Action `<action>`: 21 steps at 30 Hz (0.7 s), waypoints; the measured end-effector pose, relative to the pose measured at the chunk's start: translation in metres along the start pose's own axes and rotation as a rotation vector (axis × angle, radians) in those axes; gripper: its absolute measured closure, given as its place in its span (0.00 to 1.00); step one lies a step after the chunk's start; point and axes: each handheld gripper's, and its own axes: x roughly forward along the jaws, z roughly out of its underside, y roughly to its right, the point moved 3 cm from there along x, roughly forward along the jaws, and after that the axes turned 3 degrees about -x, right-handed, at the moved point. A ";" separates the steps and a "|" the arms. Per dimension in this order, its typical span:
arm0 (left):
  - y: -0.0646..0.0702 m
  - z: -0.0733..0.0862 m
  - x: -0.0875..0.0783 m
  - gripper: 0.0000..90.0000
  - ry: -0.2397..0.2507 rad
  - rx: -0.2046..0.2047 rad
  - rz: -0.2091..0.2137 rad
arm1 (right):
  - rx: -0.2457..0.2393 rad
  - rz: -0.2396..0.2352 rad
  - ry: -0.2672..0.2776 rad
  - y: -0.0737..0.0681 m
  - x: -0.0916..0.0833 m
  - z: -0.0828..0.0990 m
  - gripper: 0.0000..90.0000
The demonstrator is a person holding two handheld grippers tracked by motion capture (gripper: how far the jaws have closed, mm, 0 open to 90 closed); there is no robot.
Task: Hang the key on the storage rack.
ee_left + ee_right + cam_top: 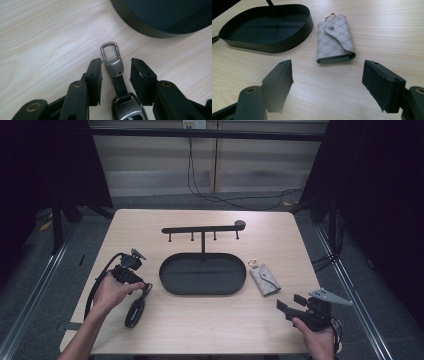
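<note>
The right tongs (288, 305) are sitting low and near on the worktop (210, 325), wide apart with nothing between them. The left tongs (116, 68) are reaching over a dark key fob (120, 85) that is lying flat on the wood. Their jaws are standing narrow on each side of its strap, not yet pressing it. A little farther off, a grey key pouch (335, 40) is lying just beside the black oval tray (287, 40). Behind the tray, a hook rack (202, 230) is standing up.

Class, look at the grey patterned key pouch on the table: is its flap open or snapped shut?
Shut. The key pouch lies flat with its pointed flap folded over the front and the snap button pressed down at the flap's tip; its ring pokes out at the far end.
</note>
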 end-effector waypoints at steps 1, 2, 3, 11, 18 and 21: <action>-0.001 0.000 0.001 0.68 -0.014 0.005 0.001 | 0.000 0.000 -0.001 0.000 0.000 0.000 0.27; -0.001 -0.001 0.003 0.68 -0.021 0.004 0.008 | 0.000 0.000 -0.001 0.000 0.000 0.000 0.27; -0.002 -0.002 0.004 0.68 -0.029 -0.001 -0.002 | 0.000 -0.001 -0.002 0.000 0.000 0.000 0.27; -0.001 -0.006 0.015 0.68 -0.080 -0.007 -0.014 | -0.005 0.000 -0.005 0.000 0.001 0.000 0.27; 0.003 -0.007 0.022 0.68 -0.110 -0.008 -0.047 | -0.002 0.009 -0.017 0.001 0.002 0.001 0.27; 0.004 -0.008 0.025 0.68 -0.116 -0.006 -0.066 | -0.007 0.007 -0.018 0.000 0.002 0.001 0.27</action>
